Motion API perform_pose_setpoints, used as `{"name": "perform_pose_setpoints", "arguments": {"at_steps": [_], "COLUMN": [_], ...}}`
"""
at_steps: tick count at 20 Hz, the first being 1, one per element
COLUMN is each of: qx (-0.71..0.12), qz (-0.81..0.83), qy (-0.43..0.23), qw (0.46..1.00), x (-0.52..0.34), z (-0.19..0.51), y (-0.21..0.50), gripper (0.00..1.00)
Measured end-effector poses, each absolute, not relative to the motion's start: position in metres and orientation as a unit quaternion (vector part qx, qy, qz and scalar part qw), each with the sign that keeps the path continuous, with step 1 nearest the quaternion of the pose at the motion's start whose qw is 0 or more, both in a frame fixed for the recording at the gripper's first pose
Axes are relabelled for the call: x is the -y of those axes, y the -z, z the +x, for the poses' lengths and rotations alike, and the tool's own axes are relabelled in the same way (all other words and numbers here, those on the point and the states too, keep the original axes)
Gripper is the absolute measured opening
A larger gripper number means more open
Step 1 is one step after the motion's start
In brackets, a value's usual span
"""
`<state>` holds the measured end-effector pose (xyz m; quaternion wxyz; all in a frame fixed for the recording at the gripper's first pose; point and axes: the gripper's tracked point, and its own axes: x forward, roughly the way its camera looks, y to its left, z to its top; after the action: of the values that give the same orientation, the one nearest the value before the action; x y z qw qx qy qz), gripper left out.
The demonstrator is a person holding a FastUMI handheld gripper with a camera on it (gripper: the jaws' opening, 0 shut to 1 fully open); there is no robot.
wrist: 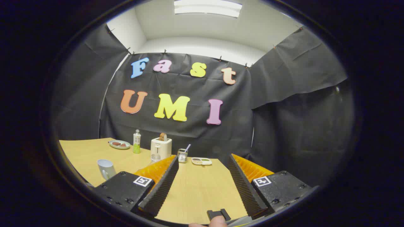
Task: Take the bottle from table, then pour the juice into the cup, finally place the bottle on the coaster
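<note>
Hovering over a smooth, pale wooden table (195,189), the gripper (202,160) holds its two ribbed, wedge-shaped fingers (162,186) spread wide, with bare tabletop between them. The bottle (136,141), a slim upright cylinder with a pale cap and green lower half, stands far off to the left, well beyond the fingers. Just left of it lies an oval plate (119,144) carrying dark pieces. Right of the bottle sits a boxy cream toaster (161,148), then a small wire holder (182,155) and a flat divided tray (201,161). Nearer, on the left, a glossy pale cup (106,168) with a handle stands beside the left finger's mount.
</note>
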<state>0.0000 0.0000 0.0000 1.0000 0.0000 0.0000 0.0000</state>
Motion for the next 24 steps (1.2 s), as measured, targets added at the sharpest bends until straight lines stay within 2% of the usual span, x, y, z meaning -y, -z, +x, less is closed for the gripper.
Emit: {"name": "perform_pose_setpoints", "arguments": {"at_steps": [9, 24], "qx": [-0.015, -0.022], "qz": [0.01, 0.024], "qy": [0.013, -0.012], "qw": [1.0, 0.999], "x": [0.011, -0.006], "z": [-0.002, 0.014], "y": [0.01, 0.021], "gripper": [1.0, 1.0]}}
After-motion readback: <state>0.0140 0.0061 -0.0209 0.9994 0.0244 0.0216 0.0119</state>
